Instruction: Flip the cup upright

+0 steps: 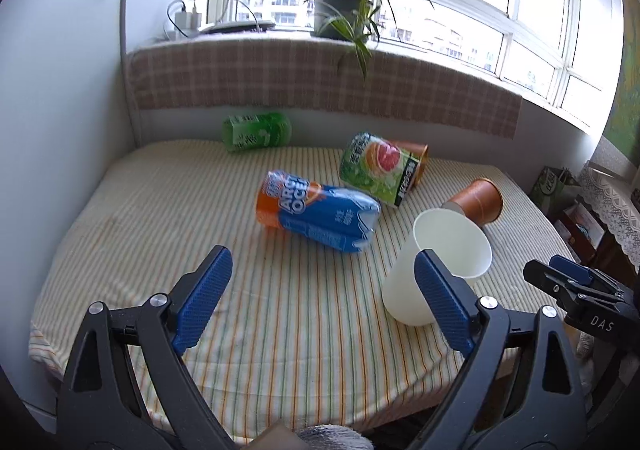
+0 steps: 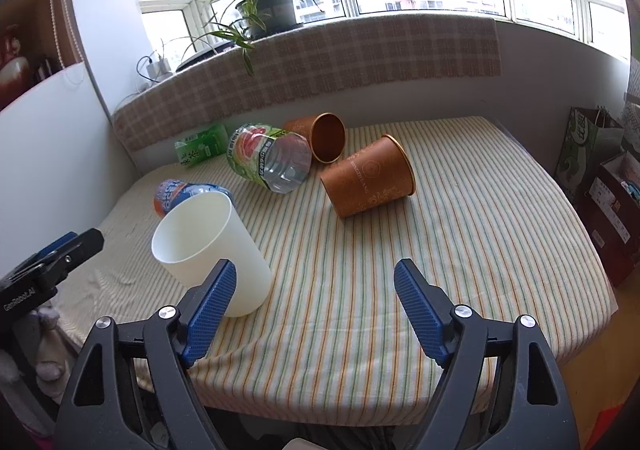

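A white plastic cup [image 1: 432, 270] stands upright with its mouth up near the front edge of the striped table; it also shows in the right wrist view [image 2: 212, 246]. My left gripper [image 1: 324, 302] is open and empty, its right finger just in front of the cup. My right gripper [image 2: 316, 310] is open and empty, to the right of the cup. An orange paper cup [image 2: 368, 178] lies on its side mid-table, also seen in the left wrist view [image 1: 478, 202]. A second orange cup [image 2: 320, 136] lies on its side behind it.
A blue and orange bottle [image 1: 316, 214], a grapefruit-label bottle [image 1: 380, 168] and a green bottle [image 1: 256, 130] lie on the striped cloth [image 1: 160, 210]. A plaid-covered sill with a potted plant [image 1: 344, 10] runs behind. Bags and boxes [image 2: 600, 178] stand right of the table.
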Demonstrator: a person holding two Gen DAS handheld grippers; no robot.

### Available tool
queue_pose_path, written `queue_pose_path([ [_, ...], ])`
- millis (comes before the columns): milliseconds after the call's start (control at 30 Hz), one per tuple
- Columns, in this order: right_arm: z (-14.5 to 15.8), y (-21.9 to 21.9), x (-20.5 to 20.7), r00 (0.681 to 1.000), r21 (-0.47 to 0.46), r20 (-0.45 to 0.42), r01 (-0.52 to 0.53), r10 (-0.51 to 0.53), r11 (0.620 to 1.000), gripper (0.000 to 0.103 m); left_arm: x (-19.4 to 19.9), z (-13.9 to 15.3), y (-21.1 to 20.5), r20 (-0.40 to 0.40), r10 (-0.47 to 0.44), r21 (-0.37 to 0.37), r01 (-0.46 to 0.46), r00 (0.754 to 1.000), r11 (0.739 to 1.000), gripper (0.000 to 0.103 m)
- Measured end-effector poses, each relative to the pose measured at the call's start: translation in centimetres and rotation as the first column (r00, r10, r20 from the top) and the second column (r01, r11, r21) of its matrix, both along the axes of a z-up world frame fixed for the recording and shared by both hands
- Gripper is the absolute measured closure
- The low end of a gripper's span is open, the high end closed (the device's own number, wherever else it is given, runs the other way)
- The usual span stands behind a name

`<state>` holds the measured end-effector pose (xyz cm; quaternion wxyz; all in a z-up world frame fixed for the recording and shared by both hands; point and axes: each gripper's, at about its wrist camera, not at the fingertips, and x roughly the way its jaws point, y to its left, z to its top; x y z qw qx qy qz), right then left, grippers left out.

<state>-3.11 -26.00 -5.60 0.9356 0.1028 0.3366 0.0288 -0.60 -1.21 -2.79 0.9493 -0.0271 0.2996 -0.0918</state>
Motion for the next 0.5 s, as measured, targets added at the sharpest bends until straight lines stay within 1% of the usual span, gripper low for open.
queue_pose_path([
  [33, 0.3, 0.1, 0.0, 1.0, -0.01, 0.014, 0.002, -0.002, 1.0, 0.022, -0.4, 0.4, 0.1, 0.038, 0.015, 0.001, -0.015, 0.999, 1.0, 0.0],
  [67, 0.5, 0.3, 0.0, 1.0, -0.023, 0.029, 0.006, -0.005, 1.0, 0.022, -0.8, 0.8, 0.1, 0.07, 0.033, 0.0, -0.033, 0.997, 0.999, 0.0],
  [133, 0.9, 0.6, -0.1, 0.998, -0.044, 0.055, 0.014, -0.012, 0.999, 0.02, -1.3, 1.3, 0.2, 0.105, 0.053, -0.005, -0.053, 0.993, 0.999, 0.0],
  [267, 1.3, 0.9, -0.1, 0.996, -0.072, 0.089, 0.031, -0.025, 0.997, 0.015, -1.4, 1.9, 0.2, 0.131, 0.063, 0.009, -0.064, 0.989, 0.998, 0.0],
  [400, 1.5, 1.1, -0.4, 0.993, -0.085, 0.112, 0.044, -0.034, 0.995, 0.005, -1.9, 2.3, 0.1, 0.156, 0.072, 0.03, -0.078, 0.985, 0.997, 0.0],
  [500, 1.6, 1.1, -0.5, 0.992, -0.085, 0.121, 0.049, -0.038, 0.995, 0.004, -2.0, 2.4, 0.1, 0.161, 0.078, 0.028, -0.083, 0.984, 0.996, 0.0],
])
